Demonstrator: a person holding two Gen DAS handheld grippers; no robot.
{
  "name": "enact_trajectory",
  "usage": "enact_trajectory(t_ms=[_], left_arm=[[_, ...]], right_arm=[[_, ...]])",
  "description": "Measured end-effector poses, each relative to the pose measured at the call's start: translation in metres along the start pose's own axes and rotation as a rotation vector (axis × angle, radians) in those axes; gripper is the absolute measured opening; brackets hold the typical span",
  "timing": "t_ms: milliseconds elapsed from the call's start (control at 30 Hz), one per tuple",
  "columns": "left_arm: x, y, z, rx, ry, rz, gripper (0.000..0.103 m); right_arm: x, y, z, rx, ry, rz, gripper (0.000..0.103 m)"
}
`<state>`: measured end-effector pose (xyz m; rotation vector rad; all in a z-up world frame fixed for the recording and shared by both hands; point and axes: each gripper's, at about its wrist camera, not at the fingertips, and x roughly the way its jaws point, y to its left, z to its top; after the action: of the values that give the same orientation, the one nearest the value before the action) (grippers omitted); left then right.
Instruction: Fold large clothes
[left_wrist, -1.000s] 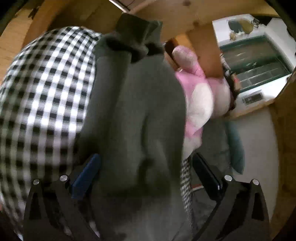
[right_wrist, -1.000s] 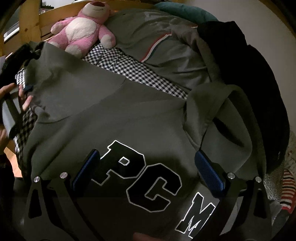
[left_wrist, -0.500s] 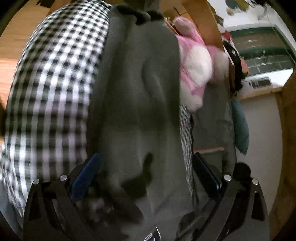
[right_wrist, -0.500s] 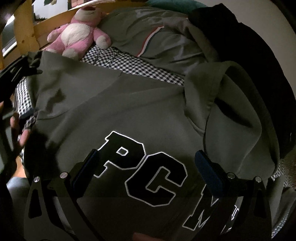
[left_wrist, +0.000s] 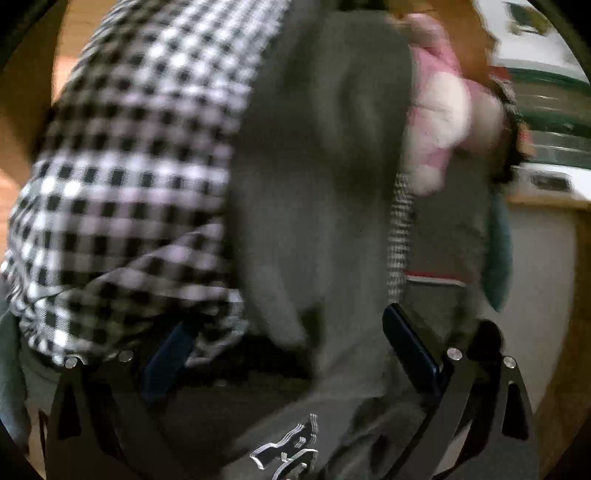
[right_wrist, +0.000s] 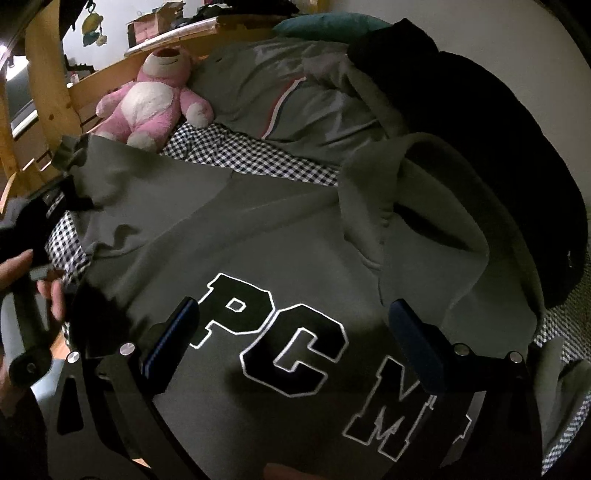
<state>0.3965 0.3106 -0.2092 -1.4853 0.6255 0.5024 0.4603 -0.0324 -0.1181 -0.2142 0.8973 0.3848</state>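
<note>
Hoodie (right_wrist: 258, 236) fabric, grey with black letters, lies spread face up on the checked bed sheet (right_wrist: 255, 155), below a pink teddy bear (right_wrist: 155, 99). Both the right gripper (right_wrist: 291, 332) and the left gripper (left_wrist: 288, 343) hover over it with fingers released, grasping nothing.

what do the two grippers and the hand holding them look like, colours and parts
Both grippers, left and right, share one build: matte black angular finger arms with triangular cut-outs, silver round screw heads and dark blue flat finger pads. The right wrist view shows a bare hand on the left gripper's black handle. No cables visible.
</note>
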Motion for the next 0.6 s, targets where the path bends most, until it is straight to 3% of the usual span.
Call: enact_trajectory(t_ms=[100, 267, 300, 367, 433, 467, 567, 600], left_arm=[[0.004, -0.004, 0.01, 0.044, 0.001, 0.0, 0.097], [0.031, -0.001, 0.045, 0.028, 0.102, 0.03, 0.097], [0.031, -0.003, 0.048, 0.032, 0.103, 0.0, 0.097], [0.014, -0.007, 0.044, 0.081, 0.084, -0.081, 0.077], [0.01, -0.013, 0.046, 0.098, 0.089, -0.183, 0.074], [0.013, -0.009, 0.049, 0.071, 0.104, -0.284, 0.074], [0.044, 0.012, 0.054, -0.038, 0.254, -0.306, 0.073], [0.05, 0.019, 0.055, -0.049, 0.258, -0.331, 0.052]], right_arm=[[-0.002, -0.008, -0.002, 0.022, 0.003, -0.003, 0.1], [-0.005, -0.015, -0.005, 0.04, 0.003, 0.003, 0.1], [-0.005, -0.015, -0.005, 0.04, 0.002, 0.002, 0.1], [-0.005, -0.015, -0.005, 0.045, 0.001, 0.004, 0.1], [-0.006, -0.014, -0.005, 0.046, -0.002, 0.007, 0.1], [-0.006, -0.014, -0.005, 0.047, -0.001, 0.01, 0.1], [-0.008, -0.01, -0.005, 0.045, -0.005, 0.023, 0.1], [-0.009, -0.009, -0.005, 0.043, -0.007, 0.024, 0.1]])
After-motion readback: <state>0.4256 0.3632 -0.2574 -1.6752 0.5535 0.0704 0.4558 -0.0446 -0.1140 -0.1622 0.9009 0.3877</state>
